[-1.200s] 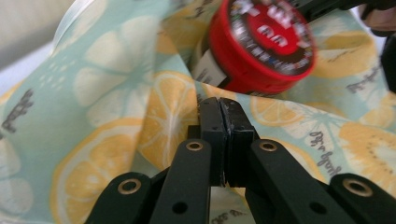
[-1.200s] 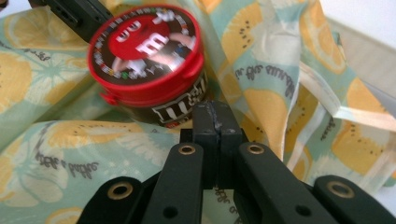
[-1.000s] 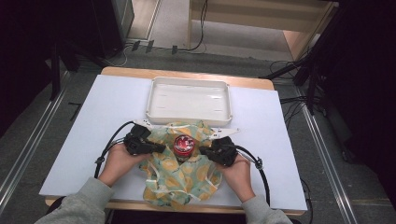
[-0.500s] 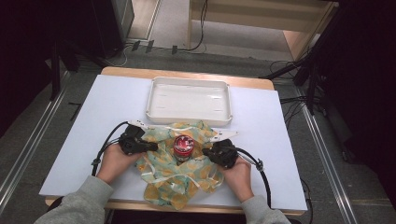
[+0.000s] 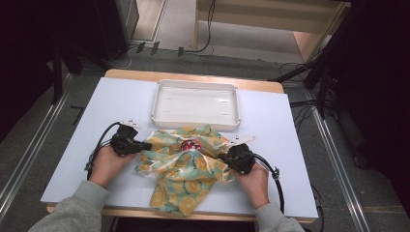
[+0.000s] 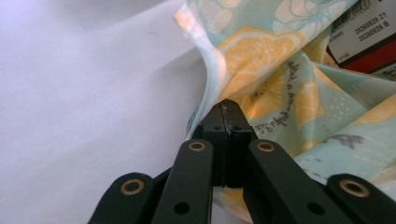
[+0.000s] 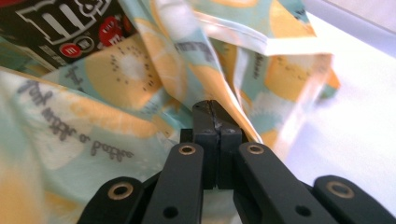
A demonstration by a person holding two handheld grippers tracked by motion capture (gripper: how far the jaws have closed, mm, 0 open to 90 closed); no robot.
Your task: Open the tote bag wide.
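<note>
High view: a person seated at a white counter [image 5: 72, 145] works a lemon-print cloth [image 5: 183, 179] with a handheld gripper in each hand. The left gripper [image 5: 143, 145] meets the cloth at its left edge; the right gripper [image 5: 223, 158] meets it at the right side. The cloth lies crumpled between them, its lower part spreading toward the near edge of the counter. A red packet [image 5: 190, 145] sits near the cloth's top centre, partly wrapped by the folds. Just beyond the cloth, a white tray [image 5: 196, 86] stands on the counter. Grey sleeves enter from the bottom, and black cables trail from both grippers.

Left gripper view: the left gripper [image 6: 225, 108] has its black jaws pressed together on a fold of the cloth [image 6: 280, 79], which rises off the white counter [image 6: 84, 93] just ahead of the tips. At the upper right, a corner of the packet [image 6: 362, 35] shows a printed label.

Right gripper view: the right gripper [image 7: 212, 108] likewise has its jaws clamped together on a ridge of the cloth [image 7: 116, 70]. The packet [image 7: 65, 28], dark with white lettering and small red figures, lies at the upper left, overlapped by the fabric. Bare counter [image 7: 364, 116] shows at the right.
</note>
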